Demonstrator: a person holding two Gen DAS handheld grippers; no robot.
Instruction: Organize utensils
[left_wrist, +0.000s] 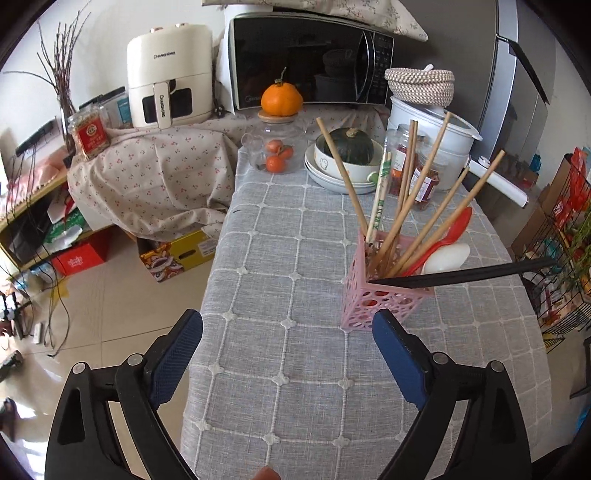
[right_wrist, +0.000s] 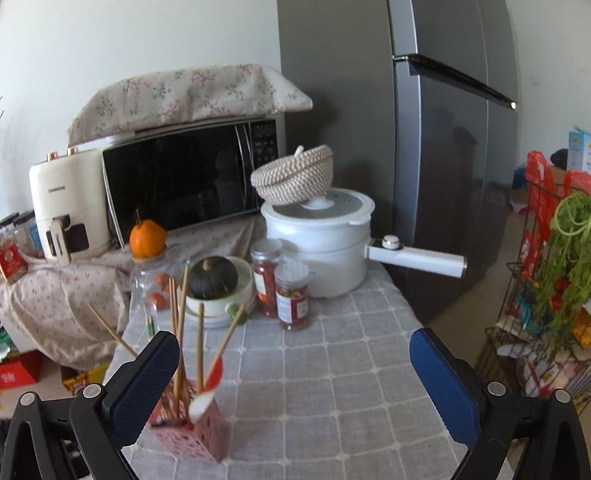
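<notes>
left claw (left_wrist: 287, 332) spread wide, empty, over bare tabletop (left_wrist: 280, 258) near its left edge | right claw (right_wrist: 294, 354) spread wide, empty | pink holder (left_wrist: 380, 295) with chopsticks (left_wrist: 402, 206) and spoons just beyond left claw's right finger, beside right claw's left finger

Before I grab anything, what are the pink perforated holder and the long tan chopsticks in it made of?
Pink perforated holder: looks like moulded plastic, matte, with punched round holes. Long tan chopsticks: probably bamboo or wood, pale, unvarnished, straight-grained; cannot confirm which.
</notes>
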